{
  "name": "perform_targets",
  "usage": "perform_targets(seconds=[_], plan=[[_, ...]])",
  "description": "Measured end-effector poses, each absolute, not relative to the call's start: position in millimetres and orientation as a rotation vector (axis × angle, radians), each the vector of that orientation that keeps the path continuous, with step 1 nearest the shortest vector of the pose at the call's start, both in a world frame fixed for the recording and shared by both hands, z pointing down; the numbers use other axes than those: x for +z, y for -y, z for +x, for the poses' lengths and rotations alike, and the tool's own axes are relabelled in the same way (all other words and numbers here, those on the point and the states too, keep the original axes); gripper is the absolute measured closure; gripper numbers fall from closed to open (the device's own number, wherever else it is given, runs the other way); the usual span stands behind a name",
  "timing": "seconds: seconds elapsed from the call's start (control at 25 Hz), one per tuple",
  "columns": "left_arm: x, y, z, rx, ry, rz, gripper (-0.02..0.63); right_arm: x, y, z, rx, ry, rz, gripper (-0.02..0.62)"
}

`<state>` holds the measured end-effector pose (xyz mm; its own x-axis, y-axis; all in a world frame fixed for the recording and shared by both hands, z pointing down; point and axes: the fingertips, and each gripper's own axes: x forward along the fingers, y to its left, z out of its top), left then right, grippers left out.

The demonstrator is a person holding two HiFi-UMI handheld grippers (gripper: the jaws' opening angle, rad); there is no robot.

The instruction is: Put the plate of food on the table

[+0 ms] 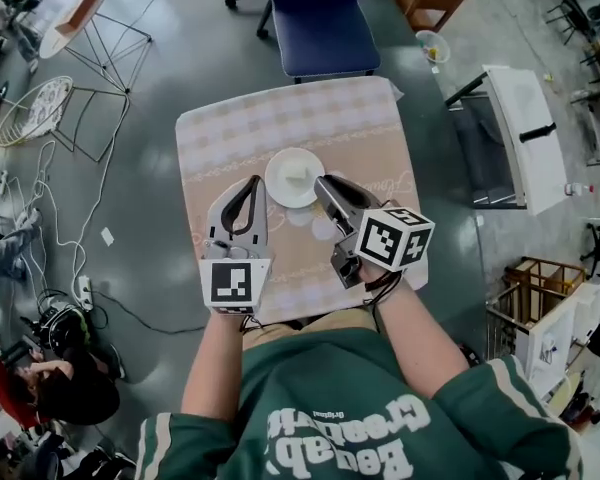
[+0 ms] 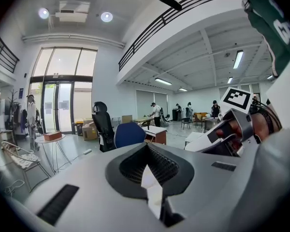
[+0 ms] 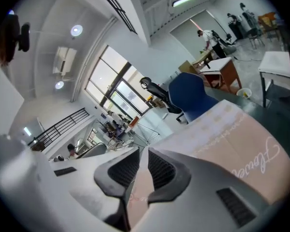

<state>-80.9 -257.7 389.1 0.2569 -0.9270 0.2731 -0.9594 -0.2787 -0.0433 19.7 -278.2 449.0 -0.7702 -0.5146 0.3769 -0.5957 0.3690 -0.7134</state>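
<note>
- The plate (image 1: pixel 294 176) rests flat on the patterned cloth of the desk (image 1: pixel 365 118), near its middle, with a pale portion of food (image 1: pixel 299 171) on it; judged from how it lies, the main step, setting it down, looks done
- The left gripper (image 1: pixel 255 183) lies just beside the plate's left rim; in the left gripper view its jaws (image 2: pixel 146 146) are clenched together at the tips; a pale sliver shows in the slit behind them, and I cannot tell whether that is cloth or rim
- The right gripper (image 1: pixel 322 182) sits at the plate's right rim; in the right gripper view its jaws (image 3: pixel 143 153) stand a narrow gap apart, released, with only the desk's cloth (image 3: pixel 232 139) showing between them; no plate is in that gap
- What seems left: drawing both grippers back from the plate without nudging it; the plate itself appears to need no further shifting
</note>
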Motion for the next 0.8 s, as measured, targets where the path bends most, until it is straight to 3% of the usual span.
perform_targets(seconds=[0.28,0.8], plan=[[352.2,243.1,-77.4,0.424,1.787,2.488,0.597,377.0,276.4,10.1,1.008,2.704,0.972,0.578],[255.1,233.6,-72.8,0.332,1.785,2.63,0.597,290.7,249.9,-7.1,0.49,2.967,0.839,0.581]])
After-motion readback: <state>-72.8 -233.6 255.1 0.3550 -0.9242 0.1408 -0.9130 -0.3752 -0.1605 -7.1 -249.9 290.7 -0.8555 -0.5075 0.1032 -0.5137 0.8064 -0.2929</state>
